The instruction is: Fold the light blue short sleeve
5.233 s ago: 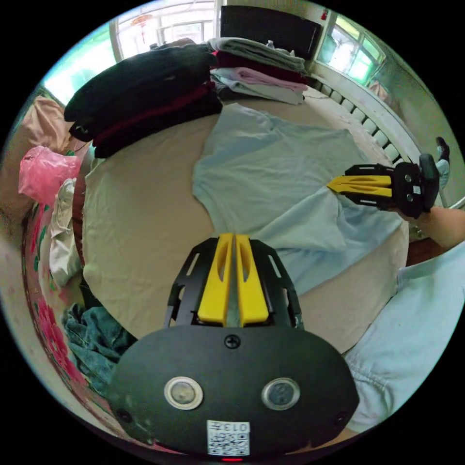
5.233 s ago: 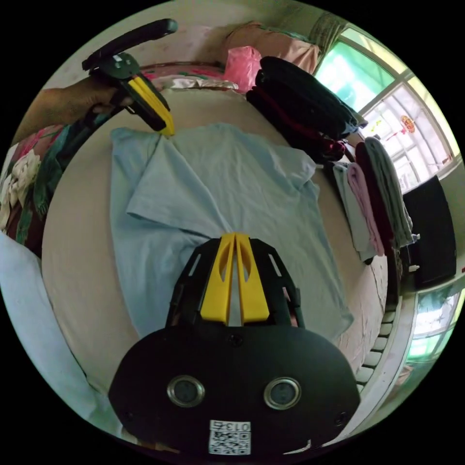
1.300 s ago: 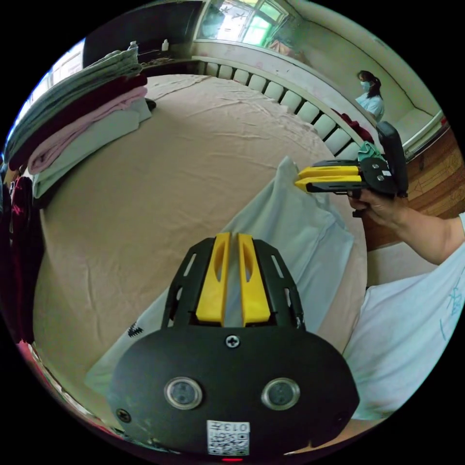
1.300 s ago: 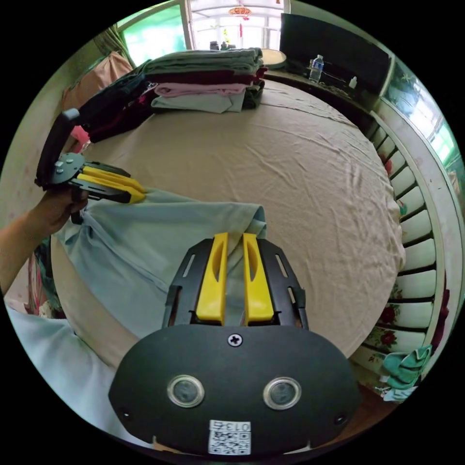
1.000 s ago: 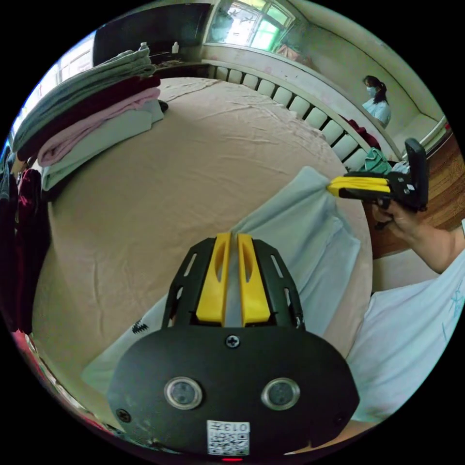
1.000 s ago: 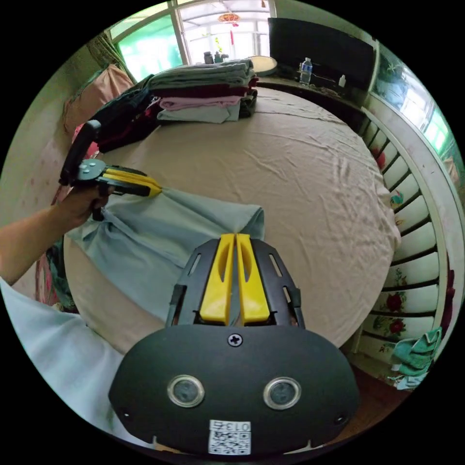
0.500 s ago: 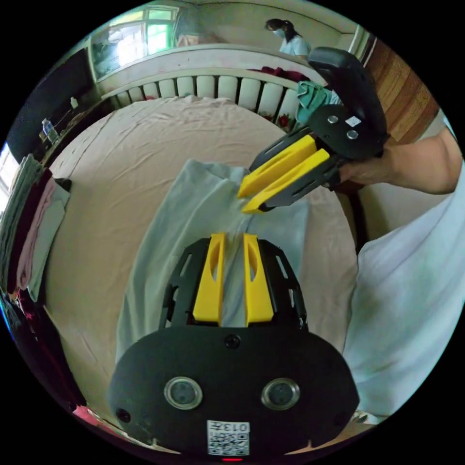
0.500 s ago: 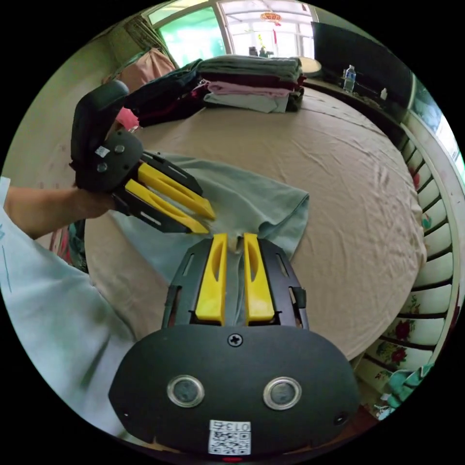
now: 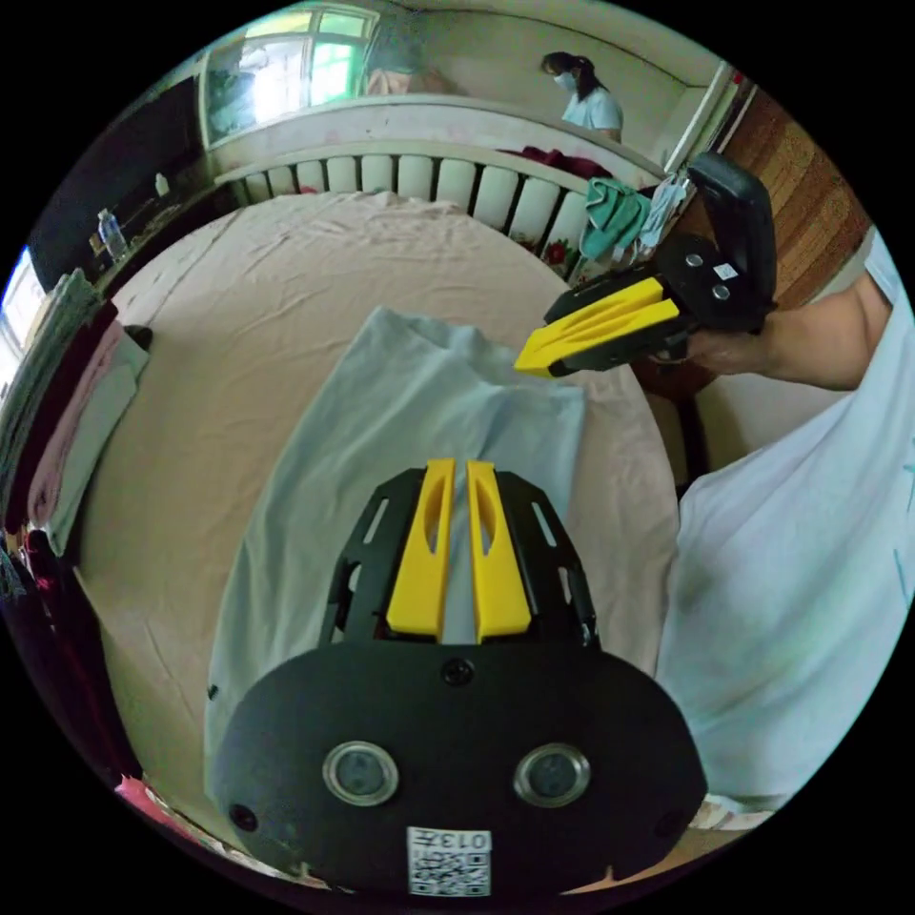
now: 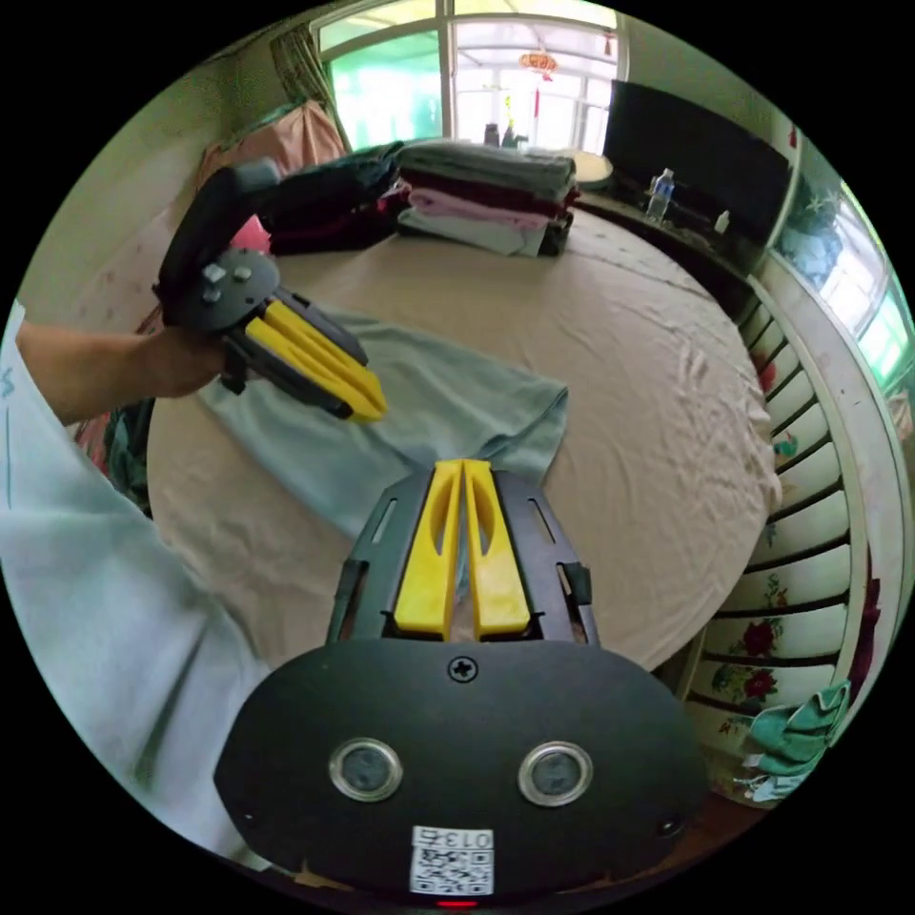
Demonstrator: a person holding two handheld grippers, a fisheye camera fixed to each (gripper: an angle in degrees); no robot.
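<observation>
Plainly, no writing is legible. The left gripper [image 9: 456, 464] and right gripper [image 10: 462, 464], jaws together and empty, hover over the folded light blue short sleeve [image 9: 400, 429].

Tan bedsheet [image 10: 610, 324], stack of folded clothes [image 10: 486, 195] at far edge, water bottle [image 10: 658, 208], green cloth [image 9: 610, 214]

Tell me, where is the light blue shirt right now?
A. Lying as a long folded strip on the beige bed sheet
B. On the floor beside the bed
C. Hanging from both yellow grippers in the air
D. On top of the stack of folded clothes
A: the light blue shirt lies as a long narrow strip on the beige bed sheet, apart from the stack of folded clothes.
</observation>
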